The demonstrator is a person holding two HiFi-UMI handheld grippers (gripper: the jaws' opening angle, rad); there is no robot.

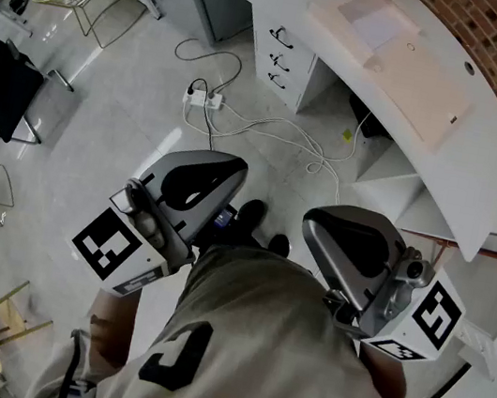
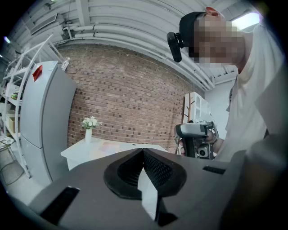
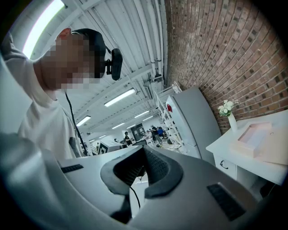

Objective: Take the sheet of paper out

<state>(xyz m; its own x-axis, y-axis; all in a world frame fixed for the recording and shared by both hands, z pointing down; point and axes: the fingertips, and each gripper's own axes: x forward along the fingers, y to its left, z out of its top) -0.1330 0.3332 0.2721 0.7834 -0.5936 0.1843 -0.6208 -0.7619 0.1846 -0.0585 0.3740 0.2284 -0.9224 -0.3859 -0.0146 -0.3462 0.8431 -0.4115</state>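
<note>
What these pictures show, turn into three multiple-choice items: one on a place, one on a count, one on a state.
1. Where does the vase stand?
A. on the desk
B. on the floor
C. on the fridge

2. How many drawer handles show on the desk in the head view?
A. one
B. three
C. five

3. How are the right gripper's jaws?
A. shut and empty
B. wide open
C. shut on the vase

Key:
1 A, since the vase stands on the desk's white top in both gripper views.
2 B, since three dark handles sit one below another on the desk's front.
3 A, since the jaws meet with nothing between them.
</note>
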